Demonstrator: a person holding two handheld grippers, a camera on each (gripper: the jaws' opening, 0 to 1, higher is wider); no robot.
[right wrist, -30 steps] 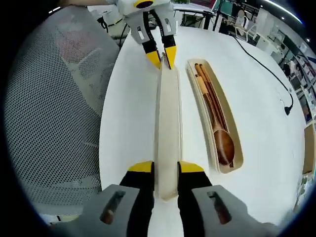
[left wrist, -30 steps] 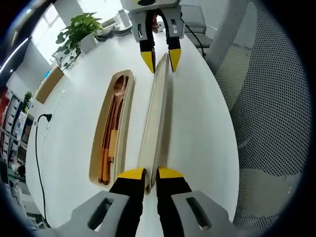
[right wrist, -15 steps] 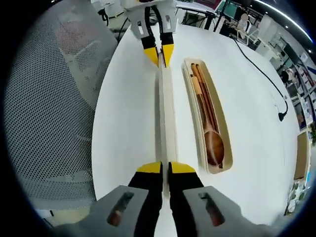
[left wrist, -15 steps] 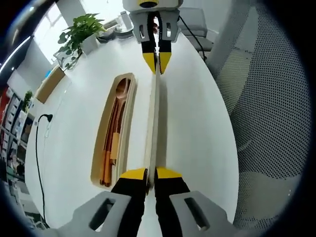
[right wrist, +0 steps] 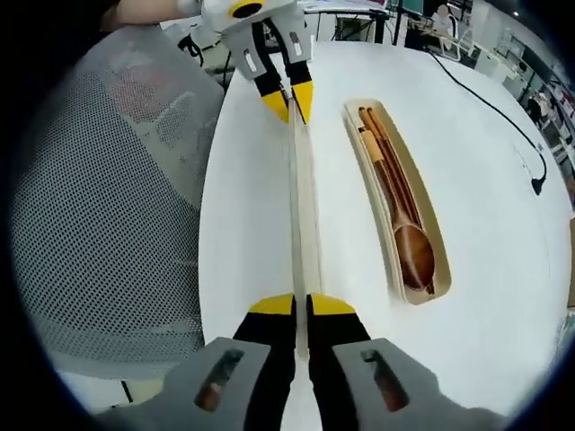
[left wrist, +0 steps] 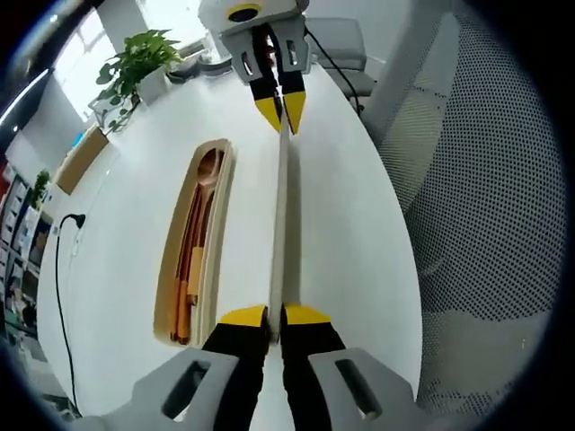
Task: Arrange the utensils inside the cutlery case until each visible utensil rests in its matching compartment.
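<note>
Both tongs grip the case lid, one at each end. My left tongs are clamped on the near end of the lid in the left gripper view, jaws pinched tight on its thin edge. At the far end of that same view my right tongs are clamped on the other end. Right gripper view mirrors it: right tongs closed on the lid at the bottom, left tongs closed on the far end. Lid is turned edge-on, seen as a narrow pale strip above the white table.

Open case tray lies on the table just beside the lid, parallel to it. Inside are a wooden spoon and chopsticks, side by side, bowl of the spoon toward my right tongs.

Left gripper view alone has a potted plant past the table and a black cable on the left. Right gripper view has a mesh chair and a hand at top left. Mesh chair also in left gripper view.
</note>
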